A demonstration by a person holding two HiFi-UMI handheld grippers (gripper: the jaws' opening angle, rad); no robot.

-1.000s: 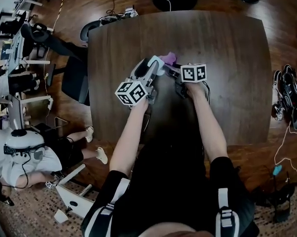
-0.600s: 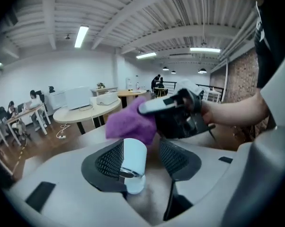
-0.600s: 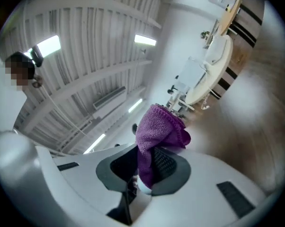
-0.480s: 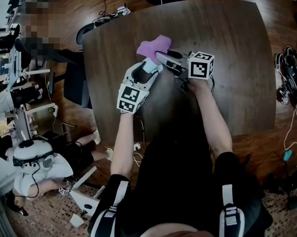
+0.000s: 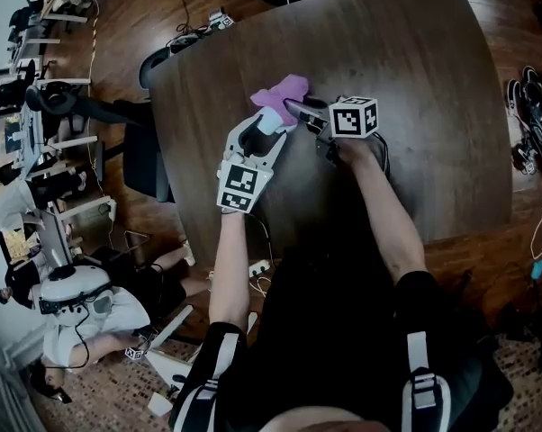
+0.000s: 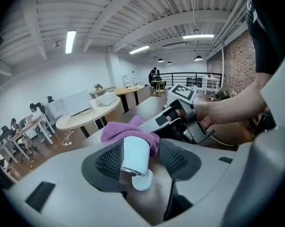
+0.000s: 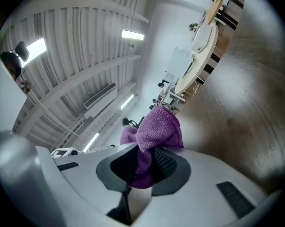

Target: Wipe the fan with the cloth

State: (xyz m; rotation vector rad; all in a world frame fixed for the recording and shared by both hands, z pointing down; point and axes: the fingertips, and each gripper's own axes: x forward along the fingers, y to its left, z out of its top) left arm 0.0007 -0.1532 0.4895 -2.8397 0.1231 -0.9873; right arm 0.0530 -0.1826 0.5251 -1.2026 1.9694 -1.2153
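Left gripper (image 5: 269,124): jaws closed on the white cylindrical body of the fan (image 6: 135,155), held above the table (image 5: 433,106). Right gripper (image 5: 294,108): jaws pinching the purple cloth (image 7: 154,136), which touches the fan's far end. Surface: dark wood, rounded corners. Room: wood floor (image 5: 145,7), black chair (image 5: 140,156) at the table's left edge, ribbed ceiling with strip lights (image 6: 69,40), brick wall (image 6: 237,65) at right.

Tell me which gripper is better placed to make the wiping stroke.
Right. The right gripper is shut on the purple cloth, beside the far end of the white fan; the left gripper only holds that fan.
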